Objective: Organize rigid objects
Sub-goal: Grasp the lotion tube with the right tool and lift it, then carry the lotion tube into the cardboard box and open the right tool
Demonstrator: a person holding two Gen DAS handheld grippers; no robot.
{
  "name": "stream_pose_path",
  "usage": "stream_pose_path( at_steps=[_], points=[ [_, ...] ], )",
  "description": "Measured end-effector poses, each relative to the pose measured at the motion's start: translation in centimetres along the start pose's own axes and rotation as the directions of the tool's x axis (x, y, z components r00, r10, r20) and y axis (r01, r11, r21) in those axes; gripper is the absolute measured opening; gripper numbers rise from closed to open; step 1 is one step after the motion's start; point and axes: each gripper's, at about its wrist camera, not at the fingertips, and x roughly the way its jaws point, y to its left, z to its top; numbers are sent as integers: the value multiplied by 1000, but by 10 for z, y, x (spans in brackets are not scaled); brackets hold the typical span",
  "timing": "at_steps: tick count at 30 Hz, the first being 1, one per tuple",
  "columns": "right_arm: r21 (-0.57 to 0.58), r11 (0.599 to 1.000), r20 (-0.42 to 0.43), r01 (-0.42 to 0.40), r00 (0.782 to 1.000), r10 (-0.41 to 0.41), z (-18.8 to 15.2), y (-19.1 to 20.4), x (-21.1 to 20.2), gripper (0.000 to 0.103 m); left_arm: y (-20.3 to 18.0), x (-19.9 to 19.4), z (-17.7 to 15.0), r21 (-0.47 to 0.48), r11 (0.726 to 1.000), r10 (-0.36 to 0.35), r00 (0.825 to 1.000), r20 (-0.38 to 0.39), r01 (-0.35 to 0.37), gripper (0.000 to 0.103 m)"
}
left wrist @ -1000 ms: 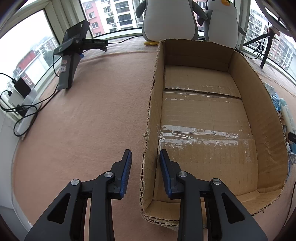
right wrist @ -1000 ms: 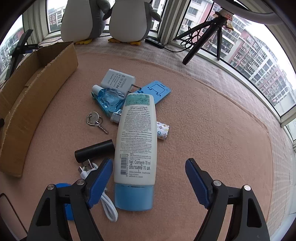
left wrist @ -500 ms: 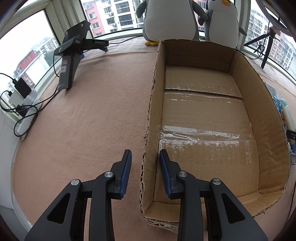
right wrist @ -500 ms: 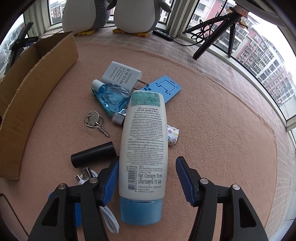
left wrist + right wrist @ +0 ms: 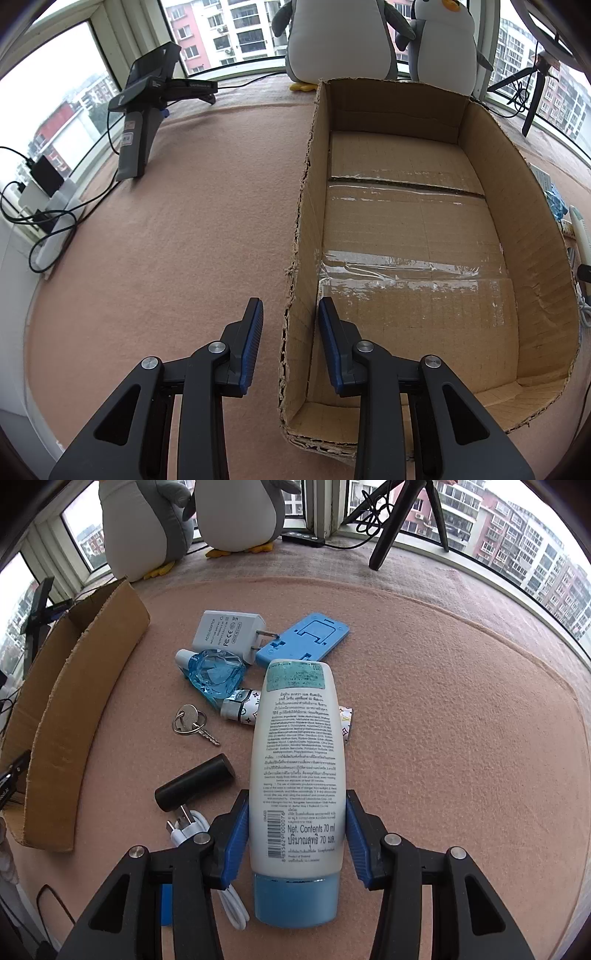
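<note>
As the views are taken one after another, the notes below follow the same order.

Left wrist view, left gripper [image 5: 291, 334]: it is spread and holds nothing; the two blue pads stand on either side of the torn left wall of the cardboard box [image 5: 301, 236], without pressing it as far as I can see.
Left wrist view, box: it lies on the pink felt table [image 5: 166, 240], open at the top, with only tape on its floor and no object inside.
Left wrist view, far side: two plush penguins [image 5: 341, 37] stand behind the box.

Right wrist view, right gripper [image 5: 297, 834]: its pads are pinching the lotion tube [image 5: 297, 768] low on the body, just above the blue cap.
Right wrist view, place of the tube: it lies flat on the table, cap near, and its far end rests over a small patterned tube [image 5: 242, 710].
Right wrist view, neighbours: a black cylinder [image 5: 195, 782] and a white cable [image 5: 207, 845] are on the left, a key ring [image 5: 190, 719] farther.
Handling, my judgement: the tube looks light, smooth and a little soft, so it may slip or bend; holding across the wide lower body near the stiff cap seems the safest place.
Risk, my judgement: lifting may disturb the patterned tube below.
</note>
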Motion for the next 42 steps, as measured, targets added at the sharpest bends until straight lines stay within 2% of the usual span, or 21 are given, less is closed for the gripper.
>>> stream_pose_path(
  at_steps=[8, 17, 24, 29, 36, 42],
  points=[
    [131, 991, 33, -37, 999, 33, -20, -15, -16, 44, 0, 0, 0, 4, 1000, 4, 1000, 2, -4, 29],
    [156, 986, 111, -54, 993, 37, -19, -3, -51, 44, 0, 1, 0, 2, 1000, 2, 1000, 3, -2, 29],
    [89, 989, 190, -120, 977, 101, 4, 45, -84, 44, -1, 1, -1, 1, 1000, -1, 1000, 7, 1, 29],
    [20, 984, 213, -177, 962, 169, 19, 86, -93, 44, -1, 1, -1, 0, 1000, -1, 1000, 7, 1, 29],
    [-75, 969, 192, -235, 950, 245, 32, 148, -85, 44, -2, 1, -1, 4, 1000, -5, 1000, 10, 5, 29],
    [-103, 961, 147, -258, 951, 271, 37, 183, -64, 44, -1, 2, 0, 3, 1000, -7, 1000, 11, 7, 29]
  ],
)
